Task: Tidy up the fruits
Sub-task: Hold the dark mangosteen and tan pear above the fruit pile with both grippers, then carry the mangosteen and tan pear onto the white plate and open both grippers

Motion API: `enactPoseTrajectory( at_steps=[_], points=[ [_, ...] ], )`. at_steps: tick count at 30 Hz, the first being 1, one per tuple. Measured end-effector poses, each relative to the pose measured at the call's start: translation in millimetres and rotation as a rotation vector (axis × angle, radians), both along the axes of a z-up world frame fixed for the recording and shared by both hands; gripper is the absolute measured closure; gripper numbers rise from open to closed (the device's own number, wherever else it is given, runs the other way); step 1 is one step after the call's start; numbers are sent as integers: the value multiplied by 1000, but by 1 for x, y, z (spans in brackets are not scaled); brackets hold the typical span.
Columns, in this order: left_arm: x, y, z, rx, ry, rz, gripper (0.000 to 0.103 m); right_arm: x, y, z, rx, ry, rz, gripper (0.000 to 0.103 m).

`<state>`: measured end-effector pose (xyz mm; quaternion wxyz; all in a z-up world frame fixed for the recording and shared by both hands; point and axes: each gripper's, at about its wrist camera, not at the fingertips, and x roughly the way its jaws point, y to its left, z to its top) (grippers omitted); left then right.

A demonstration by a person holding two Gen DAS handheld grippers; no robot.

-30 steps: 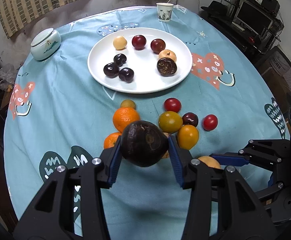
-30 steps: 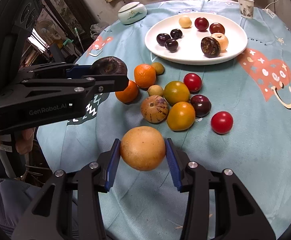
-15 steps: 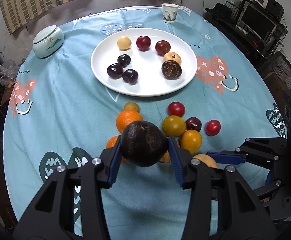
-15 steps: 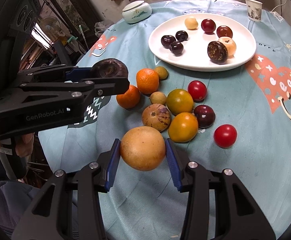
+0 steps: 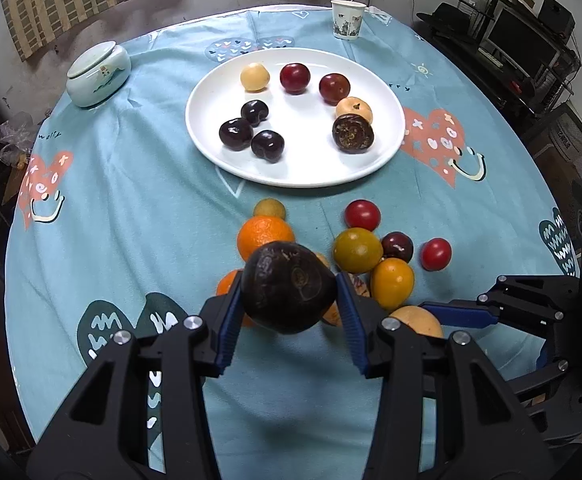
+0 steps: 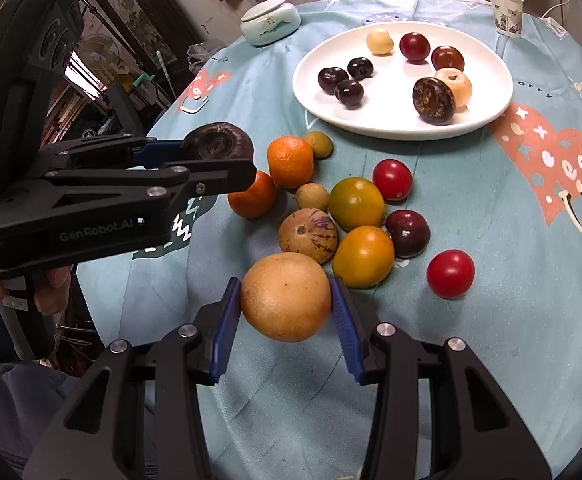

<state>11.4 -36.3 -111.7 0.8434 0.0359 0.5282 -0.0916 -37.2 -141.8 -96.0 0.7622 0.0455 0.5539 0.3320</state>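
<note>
Gripping a dark brown fruit (image 5: 289, 292), the left gripper (image 5: 289, 312) has jaws partly closed, pads pressed on both sides, fruit off the counter (image 5: 111, 200). Right gripper (image 6: 287, 312) same: jaws clamp a tan-orange fruit (image 6: 286, 296) above the near cloth. Loose pile of oranges, tomatoes etc. (image 6: 355, 202) sits mid-counter. White plate (image 5: 291, 172) w/ eight fruits lies farther back; lidded jar (image 5: 98, 74) far left, paper cup (image 5: 347, 20) far right.

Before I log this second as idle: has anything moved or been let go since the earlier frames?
Nothing let go. The left gripper stays shut on the dark fruit, the right gripper on the tan fruit. Both views drift slightly toward the plate; fruit on the tablecloth unchanged.
</note>
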Motion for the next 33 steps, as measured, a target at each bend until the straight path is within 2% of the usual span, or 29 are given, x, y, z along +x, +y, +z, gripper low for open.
enactPoseTrajectory(
  at_steps=[10,13,21,26,31,33],
  points=[
    [0,-2,-1,-5,2,-11,57,4,-3,3,-8,-5,-10,57],
    [1,1,-1,-10,3,-3,57,16,-3,9,-31,-34,-2,57],
    [8,16,-1,-23,-3,41,58,96,3,43,-79,-188,-29,57],
    [27,21,14,-51,-45,45,58,148,11,32,-138,-196,-61,57],
    [80,20,36,-97,-89,54,61,183,8,21,-163,-187,-111,57],
    [89,24,50,-101,-119,64,61,188,6,23,-154,-194,-121,58]
  ],
)
